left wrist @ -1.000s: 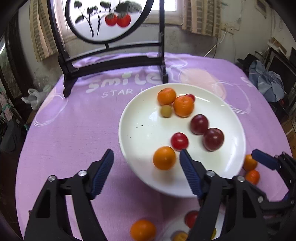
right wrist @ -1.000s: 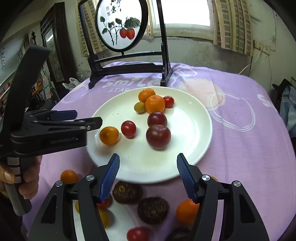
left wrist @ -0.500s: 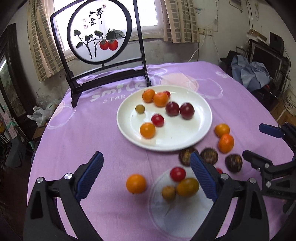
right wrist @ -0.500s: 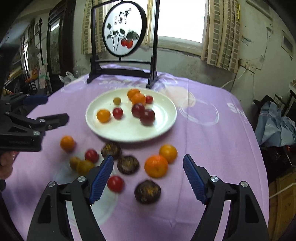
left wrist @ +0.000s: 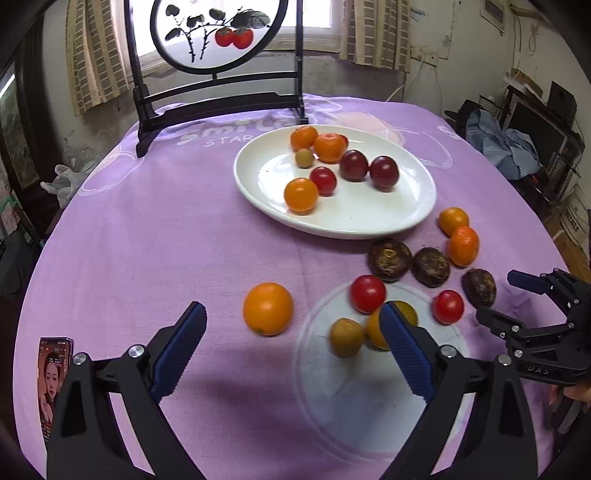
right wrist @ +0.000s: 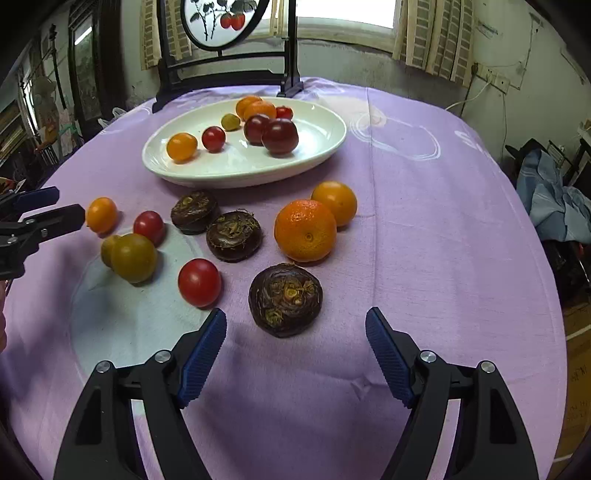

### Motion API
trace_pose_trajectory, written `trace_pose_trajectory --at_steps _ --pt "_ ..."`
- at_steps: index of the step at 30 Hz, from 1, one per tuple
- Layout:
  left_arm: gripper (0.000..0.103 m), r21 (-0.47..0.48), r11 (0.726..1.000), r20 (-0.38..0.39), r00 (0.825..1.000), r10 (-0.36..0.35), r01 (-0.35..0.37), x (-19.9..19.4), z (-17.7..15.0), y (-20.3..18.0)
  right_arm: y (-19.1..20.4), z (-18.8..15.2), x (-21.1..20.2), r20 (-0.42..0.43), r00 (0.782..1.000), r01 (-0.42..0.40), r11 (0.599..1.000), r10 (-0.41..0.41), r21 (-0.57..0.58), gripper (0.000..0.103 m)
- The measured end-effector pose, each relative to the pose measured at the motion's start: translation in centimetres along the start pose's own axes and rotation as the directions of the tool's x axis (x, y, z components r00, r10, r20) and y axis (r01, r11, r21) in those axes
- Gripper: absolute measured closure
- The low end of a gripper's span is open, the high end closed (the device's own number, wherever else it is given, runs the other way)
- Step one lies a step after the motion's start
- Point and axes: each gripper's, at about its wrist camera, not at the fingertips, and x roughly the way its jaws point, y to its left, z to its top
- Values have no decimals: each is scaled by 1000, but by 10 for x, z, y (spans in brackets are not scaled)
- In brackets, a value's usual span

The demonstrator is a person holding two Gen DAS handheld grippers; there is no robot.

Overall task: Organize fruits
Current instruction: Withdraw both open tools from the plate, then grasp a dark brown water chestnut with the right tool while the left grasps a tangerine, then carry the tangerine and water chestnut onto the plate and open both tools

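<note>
A white plate (left wrist: 369, 221) (right wrist: 229, 173) holds several small fruits: oranges, red tomatoes, dark plums. More fruit lies loose on the purple cloth in front of it. My left gripper (left wrist: 291, 347) is open and empty, just behind an orange fruit (left wrist: 267, 308) and a yellow-green fruit (left wrist: 345, 336). My right gripper (right wrist: 295, 354) is open and empty, just behind a dark brown water chestnut (right wrist: 285, 299). A mandarin (right wrist: 305, 229) and a red tomato (right wrist: 199, 282) lie close by. Each gripper also shows at the edge of the other's view.
A black stand with a round painted screen (left wrist: 218, 33) stands at the table's far edge. A phone (left wrist: 53, 380) lies at the near left. Two more water chestnuts (right wrist: 233, 235) lie before the plate. The round table drops off on all sides.
Both grippers have pulled back from over the plate and come lower over the loose fruit on the cloth. Both stayed open and empty.
</note>
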Motion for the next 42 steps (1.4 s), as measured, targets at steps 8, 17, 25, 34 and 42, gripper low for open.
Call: trace_pose_trajectory --at_steps 8,17,25,34,42 --pt "11 -62 998 -8 999 32 -32 18 -2 21 3 3 15 -2 1000 -24 999 24 23 52" --pt "11 -71 997 -30 999 37 -39 23 -4 22 -4 -6 -1 47 996 -85 991 81 103 58" --pt "11 -82 994 -35 997 67 -70 13 -7 28 6 -18 -23 91 988 -137 985 127 103 58" --pt "33 -84 995 -109 993 53 -62 45 -7 26 16 -32 -37 101 981 -175 981 166 85 58" --pt "67 -47 998 -115 993 30 -36 53 -5 16 17 -34 -44 113 978 -184 979 174 84 58"
